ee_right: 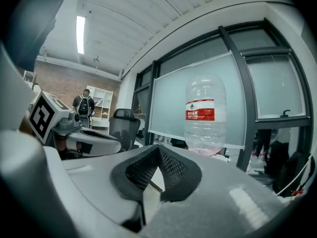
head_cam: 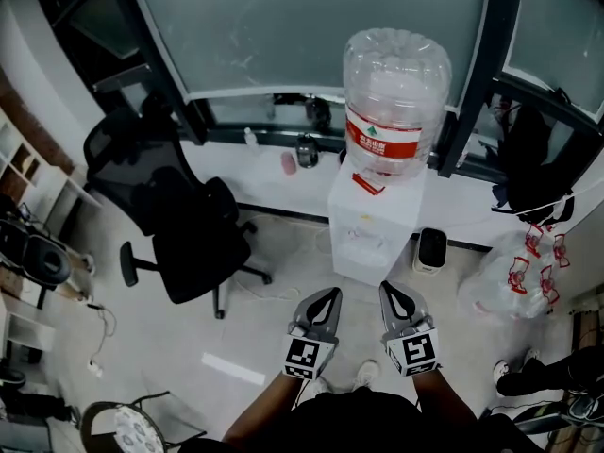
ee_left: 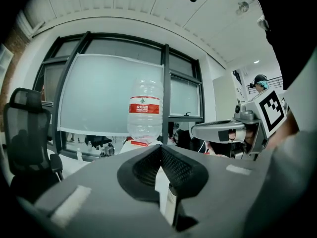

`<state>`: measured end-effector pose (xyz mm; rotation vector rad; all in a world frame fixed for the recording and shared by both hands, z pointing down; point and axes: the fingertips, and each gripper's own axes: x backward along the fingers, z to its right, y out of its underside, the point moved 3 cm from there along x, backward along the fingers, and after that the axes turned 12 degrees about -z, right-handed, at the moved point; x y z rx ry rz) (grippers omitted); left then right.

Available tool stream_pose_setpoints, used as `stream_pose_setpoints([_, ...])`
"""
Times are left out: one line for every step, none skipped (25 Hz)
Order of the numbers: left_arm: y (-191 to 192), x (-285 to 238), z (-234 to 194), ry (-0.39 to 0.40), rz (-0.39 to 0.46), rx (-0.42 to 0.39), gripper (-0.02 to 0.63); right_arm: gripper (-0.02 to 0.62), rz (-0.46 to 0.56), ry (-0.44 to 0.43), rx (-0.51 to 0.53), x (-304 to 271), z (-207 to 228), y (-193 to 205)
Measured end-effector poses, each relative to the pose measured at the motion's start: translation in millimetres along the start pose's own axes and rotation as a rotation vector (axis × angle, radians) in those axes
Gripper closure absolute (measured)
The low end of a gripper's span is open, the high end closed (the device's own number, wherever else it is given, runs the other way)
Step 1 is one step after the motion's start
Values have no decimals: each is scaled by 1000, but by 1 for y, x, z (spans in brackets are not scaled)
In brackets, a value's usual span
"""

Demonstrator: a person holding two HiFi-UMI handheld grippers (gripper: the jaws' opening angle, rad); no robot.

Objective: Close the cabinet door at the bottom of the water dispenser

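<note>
The white water dispenser (head_cam: 373, 220) stands against the window wall with a large clear bottle (head_cam: 396, 97) with a red label on top. From above, its bottom cabinet door is hidden. My left gripper (head_cam: 330, 295) and right gripper (head_cam: 389, 289) hang side by side just in front of it, both pointing at it. Both are shut with nothing between the jaws. In the left gripper view the shut gripper (ee_left: 161, 147) lines up under the bottle (ee_left: 145, 110), and the right gripper (ee_left: 218, 130) shows beside it. The right gripper view shows its shut gripper (ee_right: 157, 148) below the bottle (ee_right: 205, 115).
A black office chair (head_cam: 179, 215) stands left of the dispenser. A small white appliance (head_cam: 431, 250) and a plastic bag (head_cam: 514, 272) sit on the floor to its right. Small items line the window ledge (head_cam: 283, 159). A round stool (head_cam: 132, 427) is at the lower left.
</note>
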<state>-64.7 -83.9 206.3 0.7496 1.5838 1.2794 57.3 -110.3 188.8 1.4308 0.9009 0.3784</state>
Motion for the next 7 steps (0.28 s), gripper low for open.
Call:
stream_pose_setpoints([-1, 1, 0, -2, 4, 2, 589, 595, 2, 0, 1, 0, -1, -1])
stream_pose_setpoints([-1, 3, -1, -5, 7, 3, 589, 595, 5, -1, 0, 1, -3, -2])
stream_pose_setpoints([-1, 5, -1, -8, 8, 4, 589, 595, 8, -2, -3, 1, -5, -3])
stream_pose_setpoints([-1, 6, -2, -12, 9, 5, 589, 595, 12, -4, -5, 1, -7, -3])
stream_pose_setpoints([-1, 7, -3, -17, 11, 7, 589, 595, 15, -6, -7, 1, -9, -4])
stream_pose_setpoints([-1, 8, -4, -21, 13, 9, 589, 595, 18, -7, -8, 1, -10, -5])
stream_pose_setpoints([-1, 9, -5, -25, 15, 12, 589, 595, 21, -8, -9, 0, -11, -6])
